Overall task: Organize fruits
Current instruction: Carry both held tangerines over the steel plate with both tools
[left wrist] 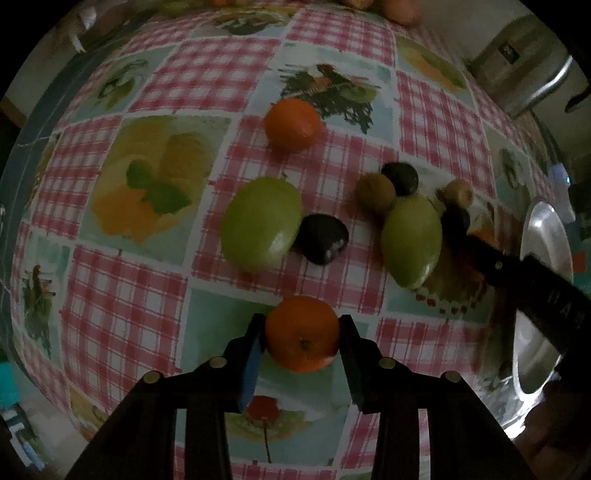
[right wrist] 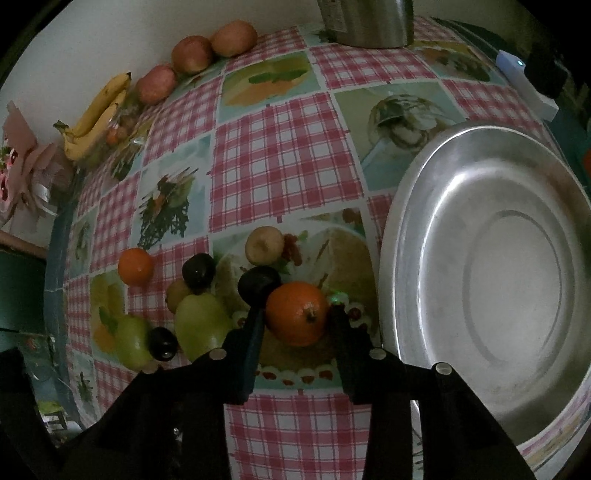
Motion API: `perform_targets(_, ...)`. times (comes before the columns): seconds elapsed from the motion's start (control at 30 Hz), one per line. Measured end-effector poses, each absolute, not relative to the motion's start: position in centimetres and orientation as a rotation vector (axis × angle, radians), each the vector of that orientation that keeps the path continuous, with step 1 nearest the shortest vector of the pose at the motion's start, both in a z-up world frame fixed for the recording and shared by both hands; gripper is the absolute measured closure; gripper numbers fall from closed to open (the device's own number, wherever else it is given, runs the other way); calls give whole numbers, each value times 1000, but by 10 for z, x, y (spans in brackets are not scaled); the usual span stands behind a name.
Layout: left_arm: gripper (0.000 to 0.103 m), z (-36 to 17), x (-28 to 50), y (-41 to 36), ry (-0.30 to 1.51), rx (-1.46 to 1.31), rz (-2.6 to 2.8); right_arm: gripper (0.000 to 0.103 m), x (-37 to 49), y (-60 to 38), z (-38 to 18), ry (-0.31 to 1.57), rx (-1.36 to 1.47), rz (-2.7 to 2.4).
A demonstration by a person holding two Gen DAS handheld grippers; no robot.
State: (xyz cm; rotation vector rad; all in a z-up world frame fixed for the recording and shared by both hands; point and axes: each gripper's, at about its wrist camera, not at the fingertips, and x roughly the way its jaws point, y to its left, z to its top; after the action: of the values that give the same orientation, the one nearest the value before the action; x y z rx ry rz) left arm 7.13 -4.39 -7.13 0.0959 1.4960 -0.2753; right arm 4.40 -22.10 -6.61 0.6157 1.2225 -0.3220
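On the checked tablecloth an orange [left wrist: 302, 343] sits between the fingers of my left gripper [left wrist: 302, 323], whose pads touch it on both sides. A second orange [right wrist: 297, 314] is squeezed the same way in my right gripper [right wrist: 295, 312], just left of the empty steel bowl [right wrist: 406, 229]. In the left wrist view the right gripper's black finger [left wrist: 517, 266] reaches in from the right, in front of the bowl [left wrist: 546, 229]. A third orange [left wrist: 293, 123] lies loose farther off. Two green apples [left wrist: 260, 223] [left wrist: 412, 242], dark plums [left wrist: 325, 238] and kiwis [left wrist: 375, 192] lie between the grippers.
Bananas [right wrist: 96, 114] and three reddish apples [right wrist: 190, 53] line the wall at the table's far edge. A metal container [right wrist: 365, 22] stands at the back. A white device [right wrist: 524, 81] lies beyond the bowl. The table's edge runs along the left.
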Motion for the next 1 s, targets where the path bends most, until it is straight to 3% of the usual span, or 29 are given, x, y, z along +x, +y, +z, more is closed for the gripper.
perform_targets(0.63,61,-32,102,-36,1408,3,-244,66,25,-213,-28,1147,613,-302)
perform_targets(1.0,62,-28,129,-75,1381,17,-221,66,15,-238,-17,1108,647,-353)
